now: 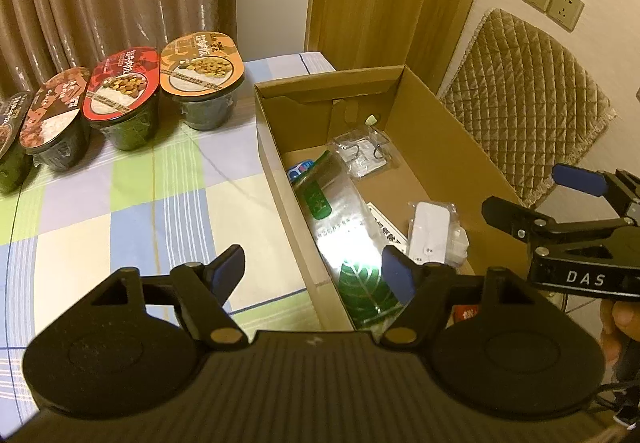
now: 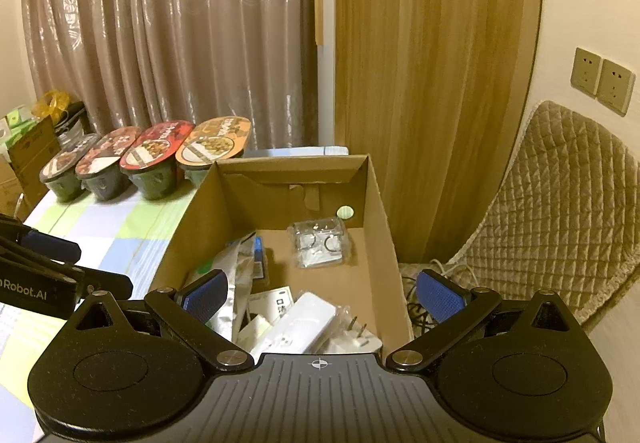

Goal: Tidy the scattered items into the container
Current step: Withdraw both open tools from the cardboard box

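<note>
Left gripper (image 1: 316,275): fingers (image 1: 228,269) spread, nothing between the pads. It hangs over the near left wall of the cardboard box (image 1: 280,171); the left finger is above the checked cloth of the table (image 1: 120,203), the right finger above the box interior, so the wall runs between them.

Right gripper (image 2: 322,301): fingers (image 2: 438,299) spread wide, nothing pinched. The left finger sits over the box contents; the right finger is outside the right wall, above the cables on the floor side. In the left wrist view this gripper enters from the right edge, above the right rim of the box, with part of a hand (image 1: 618,327) behind it.

Box: open-topped, standing on the table with its far end toward the wooden panel. Contents:
- clear bag with green print (image 1: 340,227), lying along the left wall, directly ahead of the left gripper's right finger;
- white device in clear wrap (image 2: 304,323), at the near end, below and between the right gripper's fingers, not touched;
- white plug adapter (image 2: 360,341), just beside the device, prongs up;
- clear packet with metal hooks (image 2: 320,243), toward the far end, well apart from both grippers.

Four sealed meal bowls (image 1: 120,95) stand in a row on the table, left of the box, outside it.
</note>
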The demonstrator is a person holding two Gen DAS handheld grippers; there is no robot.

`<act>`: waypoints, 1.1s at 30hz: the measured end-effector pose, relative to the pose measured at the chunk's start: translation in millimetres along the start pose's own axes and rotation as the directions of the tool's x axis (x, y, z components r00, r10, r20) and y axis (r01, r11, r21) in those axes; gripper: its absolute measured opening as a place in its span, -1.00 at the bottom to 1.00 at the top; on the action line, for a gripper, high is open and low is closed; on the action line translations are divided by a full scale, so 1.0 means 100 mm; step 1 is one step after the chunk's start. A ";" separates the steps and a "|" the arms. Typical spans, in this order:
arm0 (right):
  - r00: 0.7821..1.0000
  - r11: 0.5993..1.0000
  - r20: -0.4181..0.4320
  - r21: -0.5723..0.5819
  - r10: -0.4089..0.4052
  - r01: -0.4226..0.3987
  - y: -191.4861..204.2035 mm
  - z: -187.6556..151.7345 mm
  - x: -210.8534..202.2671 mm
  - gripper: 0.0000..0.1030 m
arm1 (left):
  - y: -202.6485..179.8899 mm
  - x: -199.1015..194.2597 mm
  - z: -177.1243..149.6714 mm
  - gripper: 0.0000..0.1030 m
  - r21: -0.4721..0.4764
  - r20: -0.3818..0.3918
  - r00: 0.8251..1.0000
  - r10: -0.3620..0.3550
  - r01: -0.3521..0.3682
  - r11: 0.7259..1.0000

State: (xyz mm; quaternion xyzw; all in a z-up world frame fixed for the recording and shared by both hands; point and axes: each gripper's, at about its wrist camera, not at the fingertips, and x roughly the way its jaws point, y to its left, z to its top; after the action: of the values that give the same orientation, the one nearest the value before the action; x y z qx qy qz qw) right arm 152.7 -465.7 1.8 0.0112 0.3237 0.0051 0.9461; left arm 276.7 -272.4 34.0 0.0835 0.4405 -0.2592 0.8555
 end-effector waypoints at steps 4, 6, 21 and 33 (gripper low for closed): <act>1.000 1.000 -0.005 -0.015 0.004 -0.004 0.05 -0.02 -0.17 1.00 | -0.01 -0.11 -0.08 0.72 -0.008 0.003 1.000 -0.011 0.011 1.000; 1.000 1.000 -0.010 -0.020 0.004 -0.004 0.06 -0.02 -0.26 1.00 | -0.02 -0.17 -0.13 0.88 -0.015 0.011 1.000 -0.014 0.014 1.000; 0.999 1.000 -0.041 -0.013 -0.018 0.017 0.16 -0.16 -1.00 1.00 | -0.02 -0.82 -0.71 0.97 -0.109 0.094 0.995 0.031 -0.021 0.994; 0.999 0.999 -0.043 0.040 -0.031 0.032 0.29 -0.32 -1.58 1.00 | -0.04 -1.39 -1.17 0.97 -0.145 0.155 0.986 0.055 -0.032 0.989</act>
State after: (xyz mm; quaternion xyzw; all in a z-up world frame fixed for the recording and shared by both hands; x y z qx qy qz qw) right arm 8.1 -438.5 74.5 0.0252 0.3440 -0.0160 0.9385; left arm 124.6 -181.0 75.1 0.0115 0.3865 -0.2142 0.8970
